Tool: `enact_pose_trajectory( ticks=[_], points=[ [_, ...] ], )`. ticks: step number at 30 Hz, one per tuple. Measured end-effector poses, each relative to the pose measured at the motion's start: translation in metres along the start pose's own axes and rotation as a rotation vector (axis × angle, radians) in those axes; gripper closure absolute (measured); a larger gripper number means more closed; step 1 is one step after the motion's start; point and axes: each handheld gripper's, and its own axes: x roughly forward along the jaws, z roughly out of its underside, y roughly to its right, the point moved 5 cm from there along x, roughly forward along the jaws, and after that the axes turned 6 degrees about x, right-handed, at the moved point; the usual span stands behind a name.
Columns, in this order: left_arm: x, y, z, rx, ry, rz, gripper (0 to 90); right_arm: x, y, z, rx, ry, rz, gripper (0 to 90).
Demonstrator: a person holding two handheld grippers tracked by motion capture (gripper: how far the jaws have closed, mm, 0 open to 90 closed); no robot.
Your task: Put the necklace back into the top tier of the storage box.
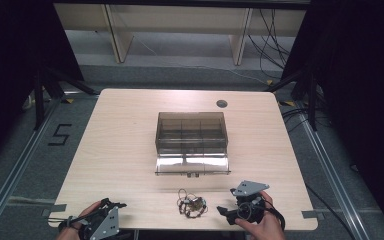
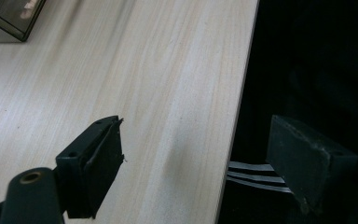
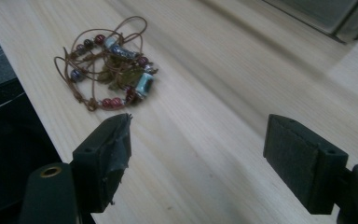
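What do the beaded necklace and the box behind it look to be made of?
The necklace looks like thin brown cord, perhaps leather, strung with glossy beads in dark red and pale blue, possibly glass or ceramic; they catch the light. The box looks like smoky see-through plastic: its inner dividers show through the walls, and its open lid reflects the light.

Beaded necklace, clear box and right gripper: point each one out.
beaded necklace [image 3: 114, 70], right gripper view, on the tangled cord and beads.
clear box [image 1: 192, 131], high view, on its divided tray.
right gripper [image 1: 223, 210], high view, between its open jaws.
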Motion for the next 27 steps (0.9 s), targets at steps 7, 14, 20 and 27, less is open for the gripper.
enact_pose_trajectory(
  ticks=[7, 14, 20, 27],
  points=[
    [0.001, 0.002, 0.0, -0.01, 0.009, 0.033, 17.9, 0.005, -0.011, -0.008, -0.04, -0.02, -0.042, 23.6],
    [0.001, 0.001, 0.0, -0.008, 0.01, 0.019, 17.9, 0.014, -0.024, -0.019, -0.083, -0.037, -0.085, 21.8],
    [0.001, 0.002, -0.001, -0.011, 0.007, 0.036, 17.9, 0.025, -0.033, -0.023, -0.111, -0.078, -0.106, 21.7],
    [0.001, 0.001, 0.0, -0.009, 0.004, 0.034, 17.9, 0.033, -0.036, -0.03, -0.109, -0.109, -0.108, 22.1]
  ],
)
